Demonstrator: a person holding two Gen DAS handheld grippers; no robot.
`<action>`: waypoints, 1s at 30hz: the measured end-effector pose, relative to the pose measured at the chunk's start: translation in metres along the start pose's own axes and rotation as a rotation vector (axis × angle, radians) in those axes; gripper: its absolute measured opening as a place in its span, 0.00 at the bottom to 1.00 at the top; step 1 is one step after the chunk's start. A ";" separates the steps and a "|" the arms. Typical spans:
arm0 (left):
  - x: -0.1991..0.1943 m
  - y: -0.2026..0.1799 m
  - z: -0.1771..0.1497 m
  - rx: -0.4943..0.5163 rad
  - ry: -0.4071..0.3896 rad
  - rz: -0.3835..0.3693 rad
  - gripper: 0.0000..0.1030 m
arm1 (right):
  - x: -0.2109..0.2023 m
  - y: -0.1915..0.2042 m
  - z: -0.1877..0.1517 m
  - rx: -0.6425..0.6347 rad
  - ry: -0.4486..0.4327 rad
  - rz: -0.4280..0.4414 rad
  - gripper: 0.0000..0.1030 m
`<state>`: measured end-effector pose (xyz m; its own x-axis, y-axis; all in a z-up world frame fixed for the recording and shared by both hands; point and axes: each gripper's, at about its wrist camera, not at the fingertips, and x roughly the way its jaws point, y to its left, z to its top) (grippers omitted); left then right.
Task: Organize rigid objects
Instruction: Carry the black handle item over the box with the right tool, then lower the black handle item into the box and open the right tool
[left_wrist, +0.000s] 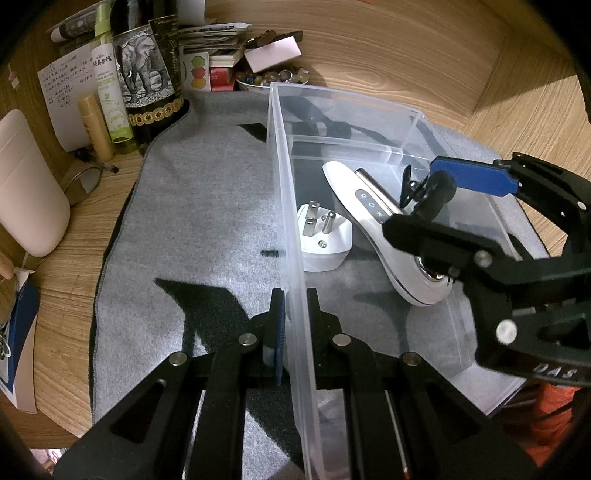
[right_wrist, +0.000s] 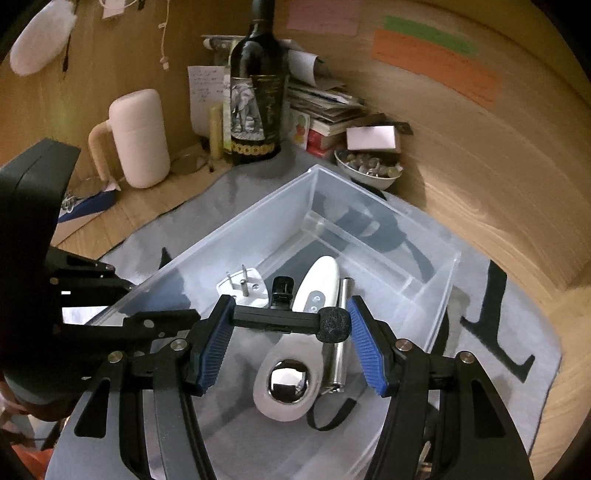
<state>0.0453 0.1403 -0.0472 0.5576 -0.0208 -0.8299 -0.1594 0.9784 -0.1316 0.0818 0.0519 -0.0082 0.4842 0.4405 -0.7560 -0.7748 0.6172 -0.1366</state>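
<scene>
clear bin on a cluttered wooden table

a wooden table (right_wrist: 498, 177) carries a grey mat (left_wrist: 207, 206) under the clear plastic bin (left_wrist: 284, 192). a wine bottle (right_wrist: 258, 99), pink jug (right_wrist: 138, 136) and bowl of stones (right_wrist: 373, 168) crowd the corner. left gripper (left_wrist: 293, 317) fingers pinch the bin's wall. right gripper (right_wrist: 291, 339) fingers clamp a black clip microphone (right_wrist: 291, 319) above the bin's white massager (right_wrist: 295, 354) and plug adapter (left_wrist: 323, 238).

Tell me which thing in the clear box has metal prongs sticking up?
The white plug adapter, prongs pointing up; the white handheld device beside it has buttons and a shiny head.
</scene>
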 end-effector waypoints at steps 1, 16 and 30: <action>0.000 0.000 0.000 0.000 0.000 0.000 0.09 | 0.000 0.001 0.000 -0.004 0.003 -0.001 0.57; 0.000 0.000 0.000 0.000 0.000 0.000 0.09 | -0.023 -0.014 -0.004 0.047 -0.048 -0.025 0.66; 0.000 -0.001 0.000 0.001 0.000 0.004 0.09 | -0.057 -0.088 -0.042 0.231 -0.059 -0.180 0.66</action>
<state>0.0450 0.1397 -0.0471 0.5568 -0.0169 -0.8304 -0.1607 0.9787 -0.1277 0.1054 -0.0551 0.0197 0.6338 0.3435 -0.6930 -0.5642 0.8182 -0.1105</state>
